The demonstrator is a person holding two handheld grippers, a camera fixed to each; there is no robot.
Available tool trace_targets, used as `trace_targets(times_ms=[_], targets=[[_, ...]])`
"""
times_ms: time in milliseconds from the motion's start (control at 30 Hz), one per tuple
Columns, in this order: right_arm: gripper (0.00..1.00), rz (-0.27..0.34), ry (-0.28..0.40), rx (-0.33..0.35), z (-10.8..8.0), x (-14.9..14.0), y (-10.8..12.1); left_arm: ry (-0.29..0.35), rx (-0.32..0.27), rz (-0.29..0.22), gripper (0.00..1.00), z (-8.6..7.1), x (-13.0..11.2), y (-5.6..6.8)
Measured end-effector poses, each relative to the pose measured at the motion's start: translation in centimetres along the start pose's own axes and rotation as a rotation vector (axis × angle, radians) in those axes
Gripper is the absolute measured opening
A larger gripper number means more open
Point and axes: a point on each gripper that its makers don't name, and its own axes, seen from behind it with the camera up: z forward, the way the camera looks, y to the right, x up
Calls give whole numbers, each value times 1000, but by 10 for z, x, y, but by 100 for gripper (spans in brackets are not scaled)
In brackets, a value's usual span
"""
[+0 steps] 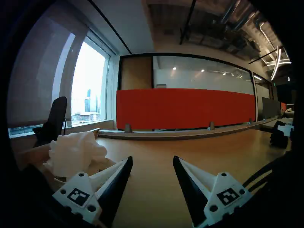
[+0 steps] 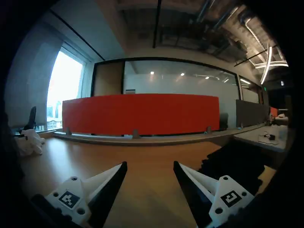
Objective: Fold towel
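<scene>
A crumpled white towel (image 1: 76,152) lies bunched in a basket (image 1: 57,178) at the left of the left gripper view, just beyond the left finger. My left gripper (image 1: 152,161) is open over the wooden table (image 1: 197,152), holding nothing. In the right gripper view the same white towel (image 2: 29,142) is small at the far left edge. My right gripper (image 2: 150,167) is open and empty, low over the table (image 2: 152,159). A dark folded cloth pile (image 2: 237,161) lies to its right.
A long red divider panel (image 1: 186,108) stands along the table's far edge, with a glass wall behind. A black office chair (image 1: 53,121) is by the window at left. A dark object (image 1: 279,136) sits at the table's right end.
</scene>
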Motion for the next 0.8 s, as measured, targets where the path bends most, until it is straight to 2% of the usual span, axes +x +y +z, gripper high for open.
trace_targets(times_ms=[200, 500, 800], targets=[[94, 3, 4, 5, -1, 3, -5, 0, 0, 0, 78, 0, 0, 0], [94, -31, -1, 13, 2, -1, -14, 0, 0, 0, 78, 0, 0, 0], [94, -16, 1, 14, 0, -5, -10, 0, 0, 0, 78, 0, 0, 0]])
